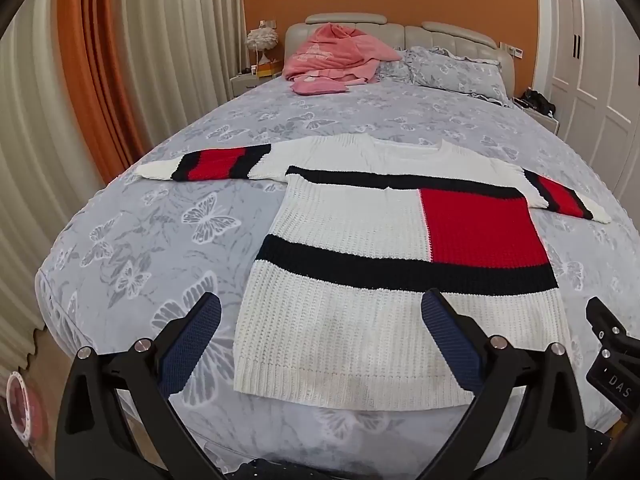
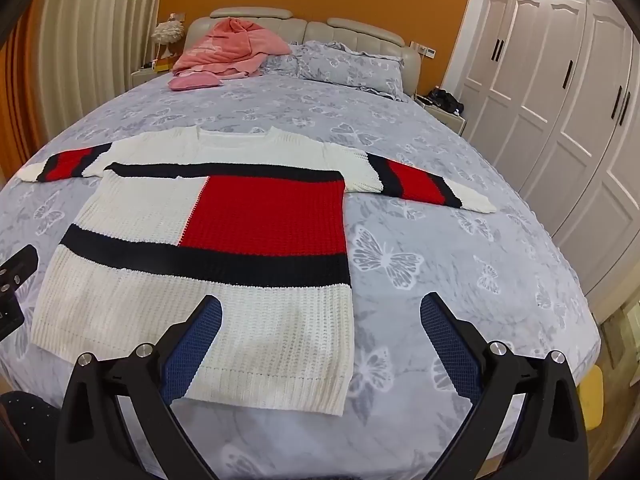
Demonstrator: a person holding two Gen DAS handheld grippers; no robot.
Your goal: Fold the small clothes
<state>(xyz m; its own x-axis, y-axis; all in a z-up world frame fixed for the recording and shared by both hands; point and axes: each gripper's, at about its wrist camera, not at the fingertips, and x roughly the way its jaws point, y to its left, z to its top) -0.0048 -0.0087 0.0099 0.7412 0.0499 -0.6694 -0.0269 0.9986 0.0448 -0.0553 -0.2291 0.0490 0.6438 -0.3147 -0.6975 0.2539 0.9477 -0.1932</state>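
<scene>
A white knit sweater [image 1: 360, 312] with black bands and a red block lies flat on the bed, front up, both sleeves spread sideways. It also shows in the right wrist view [image 2: 192, 312]. My left gripper [image 1: 322, 312] is open and empty, hovering above the sweater's hem on its left side. My right gripper [image 2: 320, 312] is open and empty above the hem's right corner. The right gripper's edge shows at the far right of the left wrist view [image 1: 612, 344].
The bed [image 1: 140, 232] has a grey butterfly-print cover. Pink clothes [image 1: 332, 56] and grey pillows [image 1: 452, 68] lie by the headboard. Curtains [image 1: 120, 60] hang at left, white wardrobes [image 2: 560, 80] stand at right. Nightstands flank the bed.
</scene>
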